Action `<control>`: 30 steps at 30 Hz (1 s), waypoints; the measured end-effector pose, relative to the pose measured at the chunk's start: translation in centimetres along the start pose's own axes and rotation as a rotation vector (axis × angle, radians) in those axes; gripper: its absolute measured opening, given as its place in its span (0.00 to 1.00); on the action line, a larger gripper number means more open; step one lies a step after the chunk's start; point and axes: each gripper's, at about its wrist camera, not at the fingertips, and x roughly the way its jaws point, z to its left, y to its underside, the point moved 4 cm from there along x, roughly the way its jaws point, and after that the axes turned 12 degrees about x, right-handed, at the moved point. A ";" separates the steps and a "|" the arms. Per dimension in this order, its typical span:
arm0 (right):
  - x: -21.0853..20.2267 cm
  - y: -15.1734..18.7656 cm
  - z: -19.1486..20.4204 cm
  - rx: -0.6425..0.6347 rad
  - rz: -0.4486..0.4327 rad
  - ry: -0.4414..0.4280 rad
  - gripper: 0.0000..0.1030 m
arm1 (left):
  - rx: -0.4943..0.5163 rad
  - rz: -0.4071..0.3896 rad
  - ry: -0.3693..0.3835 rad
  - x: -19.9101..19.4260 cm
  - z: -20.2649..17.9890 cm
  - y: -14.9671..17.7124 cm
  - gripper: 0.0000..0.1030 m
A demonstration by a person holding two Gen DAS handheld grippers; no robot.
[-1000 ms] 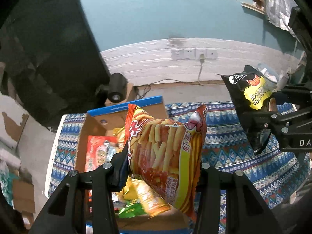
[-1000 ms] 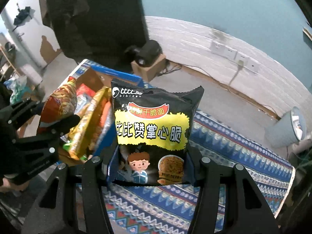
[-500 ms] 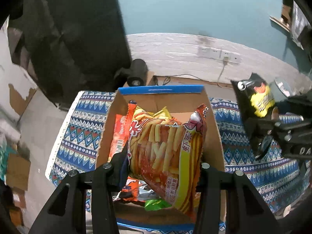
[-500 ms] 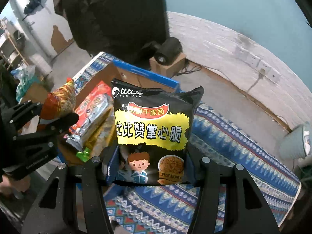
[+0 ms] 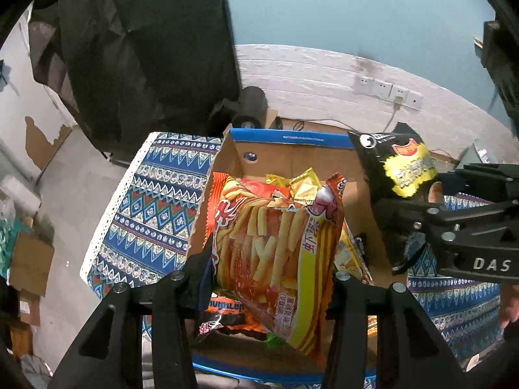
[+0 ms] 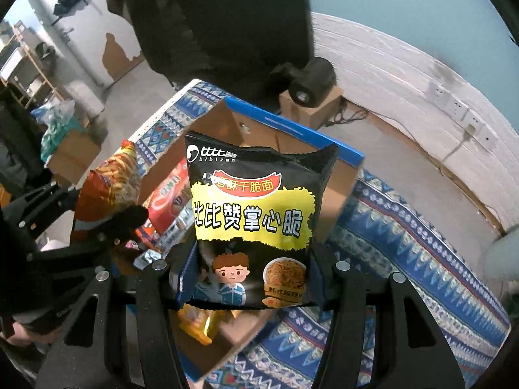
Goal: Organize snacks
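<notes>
Two snack bags are in the air above the open cardboard box (image 5: 292, 159): the orange shrimp-stick bag (image 5: 275, 253) in the left gripper (image 5: 269, 278) and the black noodle-snack bag (image 6: 253, 220) in the right gripper (image 6: 249, 278). Each set of jaws is closed on the lower part of its bag, pads pressing the sides, bag standing upright between them. The left jaws have just opened a little, yet the orange bag is between them and not slipping.

The box sits on a patterned blue cloth (image 5: 146, 214) over the counter. It already holds a red packet (image 6: 168, 201), yellow packets (image 5: 301, 184) and silver wrappers, so it is partly filled.

Judgement: the step in hand is the drop into the box. To do it well:
- orange bag: already over the box interior, lower it closer to the pile before letting go so it does not bounce out
- black bag: hangs near the box's right wall, so bring it further inside first
- release one at a time; the two grippers are close together and could knock each other
- lay the bags flat, not on end
</notes>
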 end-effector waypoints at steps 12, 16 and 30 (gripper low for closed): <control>-0.7 -0.3 -0.5 0.028 -0.027 -0.019 0.74 | -0.010 -0.011 -0.040 -0.8 0.3 -0.1 0.77; -2.0 -0.1 -1.0 0.035 -0.051 0.012 0.77 | -0.018 -0.024 -0.035 -1.4 0.5 -0.1 0.78; -6.2 1.6 -1.5 0.019 -0.125 0.067 0.79 | 0.012 -0.085 -0.066 -3.9 -0.4 0.4 0.85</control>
